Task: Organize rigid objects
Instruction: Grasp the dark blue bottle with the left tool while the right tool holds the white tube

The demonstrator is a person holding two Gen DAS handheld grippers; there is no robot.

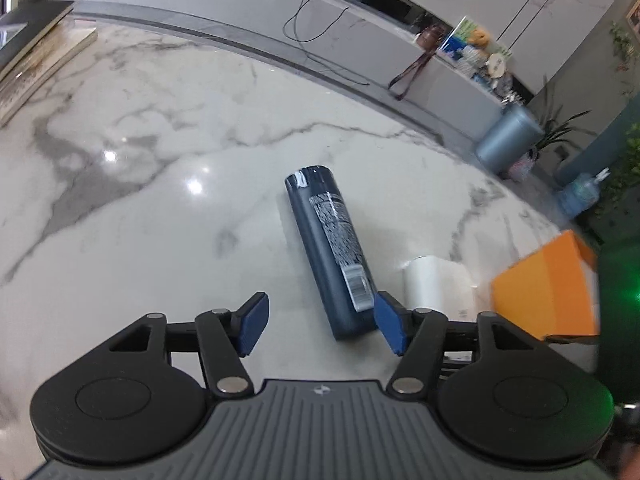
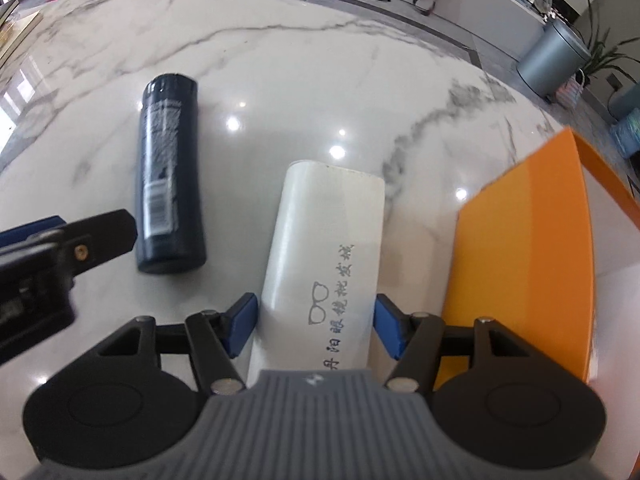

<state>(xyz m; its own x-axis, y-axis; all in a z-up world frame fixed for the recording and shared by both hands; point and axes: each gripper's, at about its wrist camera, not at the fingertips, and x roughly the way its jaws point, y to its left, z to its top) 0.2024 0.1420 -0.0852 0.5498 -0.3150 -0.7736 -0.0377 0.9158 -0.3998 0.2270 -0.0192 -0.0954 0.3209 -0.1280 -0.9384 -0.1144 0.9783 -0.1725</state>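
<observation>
Jaws flank white case (image 2: 324, 264); near end hidden.

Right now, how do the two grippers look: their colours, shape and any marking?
Both look alike. The left gripper and right gripper have black linkage arms with silver pivot pins, blue pads on the fingertips, round black discs at each side, and a ribbed grey body bearing a small white logo.

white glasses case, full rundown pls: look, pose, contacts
The white glasses case is a smooth, glossy, rounded oblong, plastic or leatherette by its look, printed with a spectacles icon and grey Chinese characters. It is closed and lies flat on the marble tabletop, between the dark bottle and the orange box, touching neither. The right tongs straddle its near end; a slim gap shows at each blue pad, so no grip.
</observation>
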